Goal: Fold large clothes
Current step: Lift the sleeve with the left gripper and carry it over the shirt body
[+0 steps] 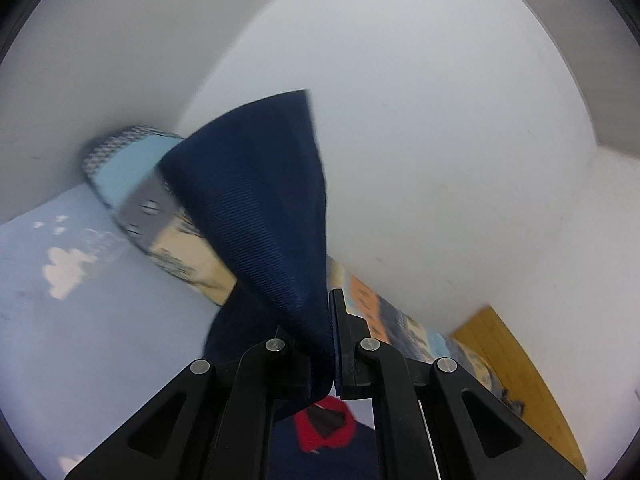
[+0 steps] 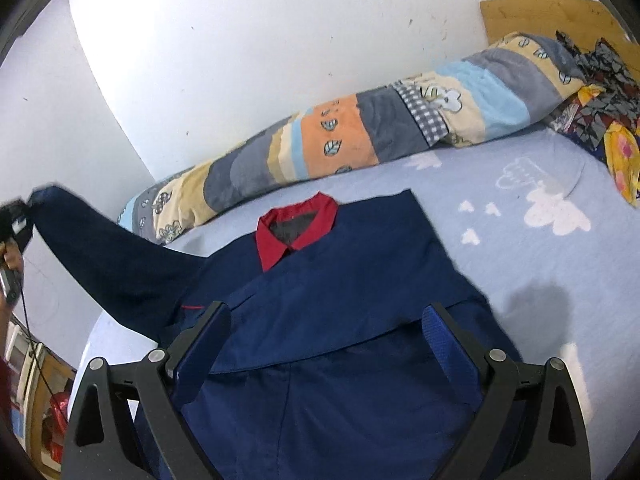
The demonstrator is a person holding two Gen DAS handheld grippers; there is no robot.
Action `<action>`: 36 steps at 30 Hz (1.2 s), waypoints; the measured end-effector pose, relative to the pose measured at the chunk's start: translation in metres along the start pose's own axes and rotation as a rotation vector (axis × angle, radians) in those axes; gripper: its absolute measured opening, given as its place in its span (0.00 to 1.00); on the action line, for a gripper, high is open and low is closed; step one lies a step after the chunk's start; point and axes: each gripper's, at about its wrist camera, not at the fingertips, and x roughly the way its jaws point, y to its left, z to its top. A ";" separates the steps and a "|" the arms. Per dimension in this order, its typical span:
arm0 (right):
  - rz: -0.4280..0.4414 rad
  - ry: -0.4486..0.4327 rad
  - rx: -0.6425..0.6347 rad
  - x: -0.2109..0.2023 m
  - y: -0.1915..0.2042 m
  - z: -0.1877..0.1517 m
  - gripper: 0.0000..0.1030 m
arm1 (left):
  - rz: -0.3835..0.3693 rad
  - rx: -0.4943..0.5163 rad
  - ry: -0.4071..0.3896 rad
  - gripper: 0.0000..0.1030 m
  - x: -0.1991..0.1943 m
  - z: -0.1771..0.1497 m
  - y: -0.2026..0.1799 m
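Observation:
A navy jacket point(image 2: 340, 280) with a red collar point(image 2: 296, 228) lies on the light blue bed sheet point(image 2: 540, 264). Its right side is folded over the body. Its left sleeve point(image 2: 112, 256) is stretched up and to the left, off the bed. My left gripper point(image 1: 332, 344) is shut on the sleeve's cuff point(image 1: 272, 208), which fans out above the jaws; this gripper also shows at the far left of the right wrist view, as the left gripper point(image 2: 18, 216) in a hand. My right gripper point(image 2: 326, 332) hovers open over the jacket's front, nothing between its fingers.
A rolled patchwork quilt point(image 2: 360, 140) lies along the white wall point(image 2: 260, 60) behind the jacket. Colourful patterned cloth point(image 2: 600, 92) is heaped at the back right by a wooden headboard point(image 2: 540, 16). Shelves and red items point(image 2: 56, 408) stand low at the left.

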 end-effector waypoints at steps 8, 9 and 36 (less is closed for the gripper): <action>0.008 -0.051 0.033 -0.024 -0.023 0.008 0.95 | -0.051 0.099 0.159 0.05 0.058 -0.068 -0.092; 0.014 -0.058 0.047 -0.028 -0.028 0.009 0.95 | -0.052 0.115 0.180 0.06 0.065 -0.081 -0.101; -0.001 -0.100 0.218 -0.054 -0.103 0.024 0.95 | 0.136 0.550 0.641 0.53 0.286 -0.397 -0.145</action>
